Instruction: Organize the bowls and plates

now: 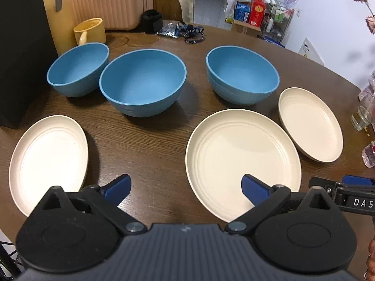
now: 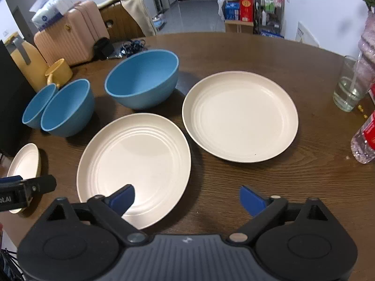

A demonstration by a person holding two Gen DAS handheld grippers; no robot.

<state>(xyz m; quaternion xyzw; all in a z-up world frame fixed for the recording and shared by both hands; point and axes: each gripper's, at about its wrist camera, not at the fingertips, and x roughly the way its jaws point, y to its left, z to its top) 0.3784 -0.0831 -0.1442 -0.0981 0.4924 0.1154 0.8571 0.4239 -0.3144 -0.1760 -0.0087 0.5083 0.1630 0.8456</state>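
Three blue bowls stand in a row on the brown table: left (image 1: 78,69), middle (image 1: 143,82) and right (image 1: 242,75). Three cream plates lie nearer: left (image 1: 48,161), middle (image 1: 242,161) and right (image 1: 310,127). My left gripper (image 1: 186,190) is open and empty, above the table between the left and middle plates. My right gripper (image 2: 187,200) is open and empty, its left fingertip (image 2: 124,197) over the near rim of the middle plate (image 2: 133,164). The right plate (image 2: 240,116) and right bowl (image 2: 141,78) lie beyond it.
A yellow mug (image 1: 90,31) and a black box (image 1: 21,53) stand at the back left. A glass of water (image 2: 349,89) and a plastic bottle (image 2: 365,138) stand at the right edge. Lanyards (image 1: 191,32) lie at the far edge.
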